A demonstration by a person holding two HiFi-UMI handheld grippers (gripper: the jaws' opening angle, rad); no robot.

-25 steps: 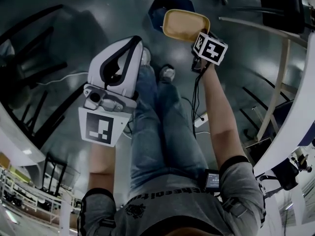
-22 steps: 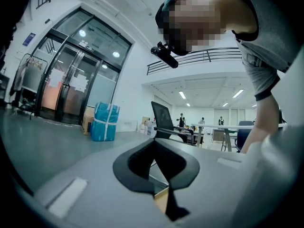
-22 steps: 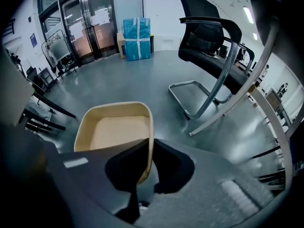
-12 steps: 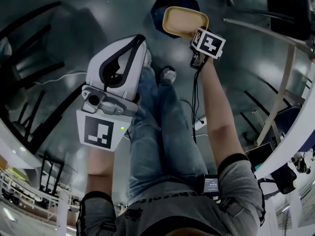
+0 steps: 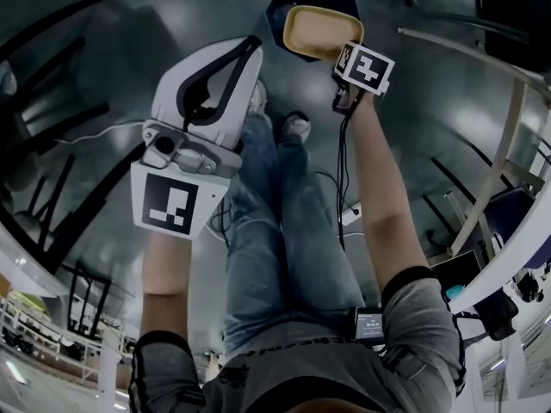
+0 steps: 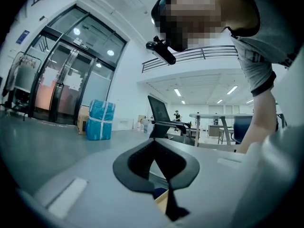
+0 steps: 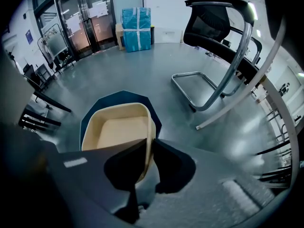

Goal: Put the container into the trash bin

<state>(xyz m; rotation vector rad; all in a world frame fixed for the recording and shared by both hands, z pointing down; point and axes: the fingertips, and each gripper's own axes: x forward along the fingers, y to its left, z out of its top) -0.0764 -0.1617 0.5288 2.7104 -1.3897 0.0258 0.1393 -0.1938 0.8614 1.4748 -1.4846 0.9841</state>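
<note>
The right gripper (image 5: 337, 53) holds the beige container (image 7: 116, 129) by one side wall, directly above the dark blue trash bin (image 7: 90, 113) on the floor. Its fingers (image 7: 176, 167) are opening, with the thin wall between them. The left gripper (image 5: 247, 52) is beside it, empty, with its fingers together. The container looks almost as wide as the mouth of the bin, and it hangs from one side only. If it slips out while not centred, I think it can hit the rim and tip onto the floor
</note>
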